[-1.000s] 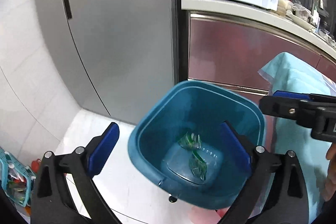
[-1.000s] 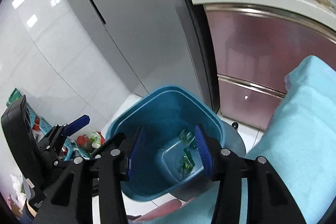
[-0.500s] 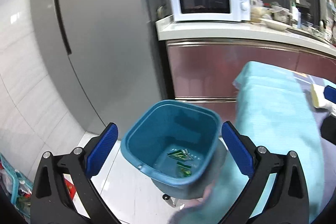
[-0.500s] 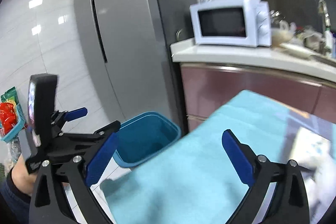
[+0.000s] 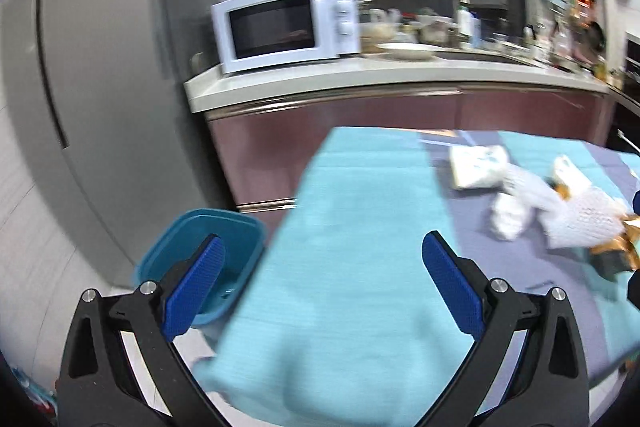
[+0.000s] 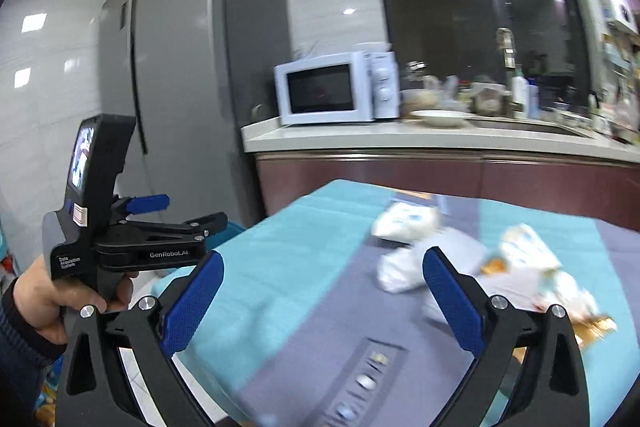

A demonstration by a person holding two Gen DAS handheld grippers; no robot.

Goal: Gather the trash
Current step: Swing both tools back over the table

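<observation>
Both tools [image 5: 322, 269] [image 6: 322, 293] spread empty; blurred wrappers [image 6: 404, 223] unreadable, bin [image 5: 200, 251] half hidden.

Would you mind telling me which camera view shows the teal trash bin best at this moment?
The left wrist view: the teal trash bin shows its rim and inside beside the cloth-covered table. In the right wrist view only a sliver of it peeks out behind the left gripper.

bin [image 5: 200, 247] left of table [image 5: 360, 227] | wrappers [image 5: 520, 195] on table | microwave [image 5: 284, 27] behind
</observation>
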